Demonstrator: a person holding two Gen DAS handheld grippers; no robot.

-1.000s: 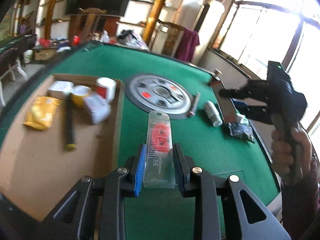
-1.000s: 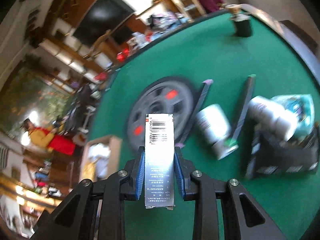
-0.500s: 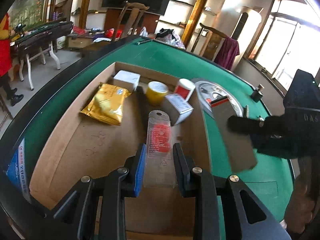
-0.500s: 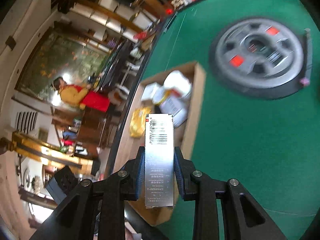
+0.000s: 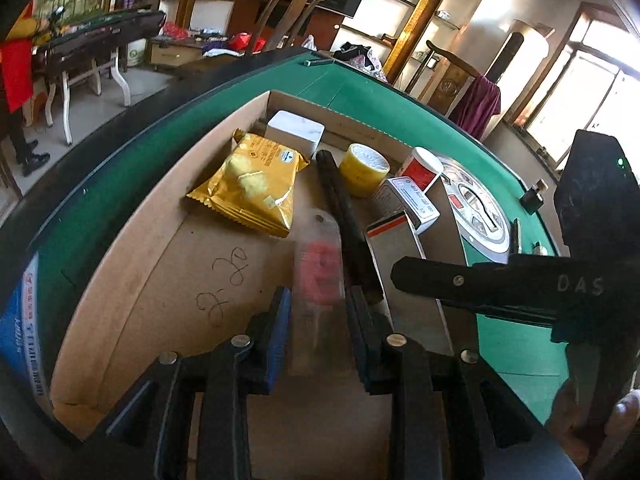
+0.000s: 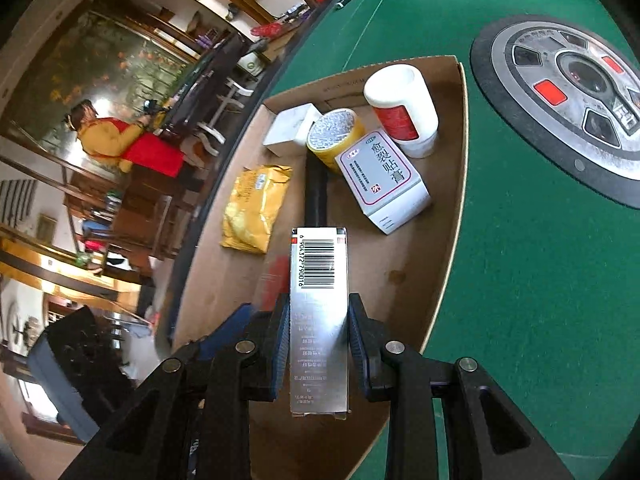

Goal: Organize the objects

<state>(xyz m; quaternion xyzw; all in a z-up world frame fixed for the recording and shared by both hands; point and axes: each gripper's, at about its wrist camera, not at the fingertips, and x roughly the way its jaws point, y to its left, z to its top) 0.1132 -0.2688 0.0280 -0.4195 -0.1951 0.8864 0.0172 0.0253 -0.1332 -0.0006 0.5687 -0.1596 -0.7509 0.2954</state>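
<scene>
Green-felt counter [image 5: 360, 92] in a cluttered room, with a shallow cardboard tray [image 5: 120, 280] near its edge. Evidently the collecting spot: already holding a yellow packet [image 5: 248, 188], white box [image 5: 296, 132], yellow tub [image 5: 363, 168], red-and-white bottle [image 6: 402, 110], medicine carton [image 6: 382, 178] and a long black stick [image 5: 340, 208], all bunched toward the far end with bare cardboard left at the near end. Left hand-held gripper [image 5: 318, 320] angled down over that bare patch, jaws just been opening to a narrow gap. Clear blister pack [image 5: 318, 272] with a red insert between them but blurred, pads apparently just off its edges, so probably being let go onto the tray floor, just beside the black stick. Right hand-held gripper [image 6: 319, 320] clamped on a silver box [image 6: 318, 264], gripped at its lower half with the barcode end sticking out forward. Held lengthwise, likely so it can be laid flat. Box over the tray interior, above bare cardboard between the yellow packet and the medicine carton, not yet set down. Both tools side by side, close together over the same end of the tray, so some risk of bumping. Round dial unit [image 6: 568, 92] beyond the tray wall, uninvolved.
</scene>
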